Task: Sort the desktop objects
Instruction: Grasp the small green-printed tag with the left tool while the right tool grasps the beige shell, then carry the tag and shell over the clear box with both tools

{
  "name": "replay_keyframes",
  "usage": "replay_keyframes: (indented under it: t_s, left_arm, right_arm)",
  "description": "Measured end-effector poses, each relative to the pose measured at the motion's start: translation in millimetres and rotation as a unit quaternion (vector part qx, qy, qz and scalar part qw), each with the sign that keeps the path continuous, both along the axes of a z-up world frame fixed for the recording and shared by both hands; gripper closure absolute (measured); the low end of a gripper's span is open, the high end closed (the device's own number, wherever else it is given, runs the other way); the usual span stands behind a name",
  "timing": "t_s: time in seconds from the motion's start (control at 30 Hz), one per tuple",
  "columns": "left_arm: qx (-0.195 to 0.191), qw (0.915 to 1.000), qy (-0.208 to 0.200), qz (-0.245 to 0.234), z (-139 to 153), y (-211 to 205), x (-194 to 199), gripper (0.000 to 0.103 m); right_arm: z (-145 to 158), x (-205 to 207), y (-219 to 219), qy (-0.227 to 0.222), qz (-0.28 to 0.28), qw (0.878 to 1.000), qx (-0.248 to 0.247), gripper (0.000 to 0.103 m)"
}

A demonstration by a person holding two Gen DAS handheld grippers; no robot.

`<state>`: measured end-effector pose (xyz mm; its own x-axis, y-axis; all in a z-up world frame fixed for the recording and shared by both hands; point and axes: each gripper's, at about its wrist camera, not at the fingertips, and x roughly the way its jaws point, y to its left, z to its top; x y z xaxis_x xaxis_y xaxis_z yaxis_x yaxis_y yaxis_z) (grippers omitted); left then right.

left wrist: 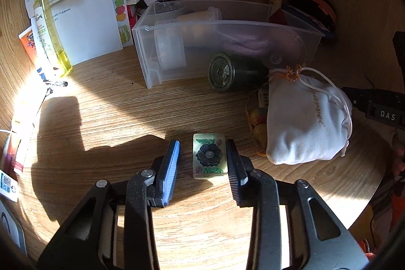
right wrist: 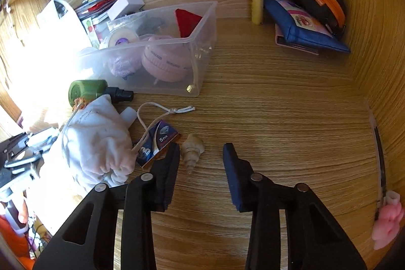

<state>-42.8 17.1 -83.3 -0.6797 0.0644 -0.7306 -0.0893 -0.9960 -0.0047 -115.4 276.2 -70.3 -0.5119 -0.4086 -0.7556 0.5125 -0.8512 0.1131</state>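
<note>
Your left gripper (left wrist: 202,156) sits low over the wooden desk (left wrist: 177,232) with its jaws spread; a flower-painted tile (left wrist: 209,155) lies flat on the desk between them, its right edge against or just beside the right finger, a clear gap to the blue-padded left finger. Just right of it: white drawstring pouch (left wrist: 307,118), lying on its side. Behind: a green bottle (left wrist: 229,72) on its side, touching the front of the clear plastic bin (left wrist: 152,47). Your right gripper (right wrist: 201,156) is also spread wide, holding nothing. A pale spiral seashell (right wrist: 191,151) rests on the desk between its fingers, close to the left one, well apart from the right. Small blue box marked "5 pcs" (right wrist: 159,143) lies just left of the shell, partly behind the left finger. Blue pouch (right wrist: 303,29) at back right corner.
</note>
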Motion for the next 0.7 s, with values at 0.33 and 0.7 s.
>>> replay_keyframes:
  t_s: [0.33, 0.7]
  left_arm:
    - [0.033, 0.9993, 0.008, 0.017, 5, -16, 1, 0.079]
    - [0.043, 0.9965, 0.067, 0.025, 45, -22, 1, 0.079]
  right_arm:
    - [-1, 4, -9, 0.014, 0.006, 1.0, 0.016, 0.087]
    - [27, 8, -1, 0.032, 0.014, 0.999, -0.035, 0.087]
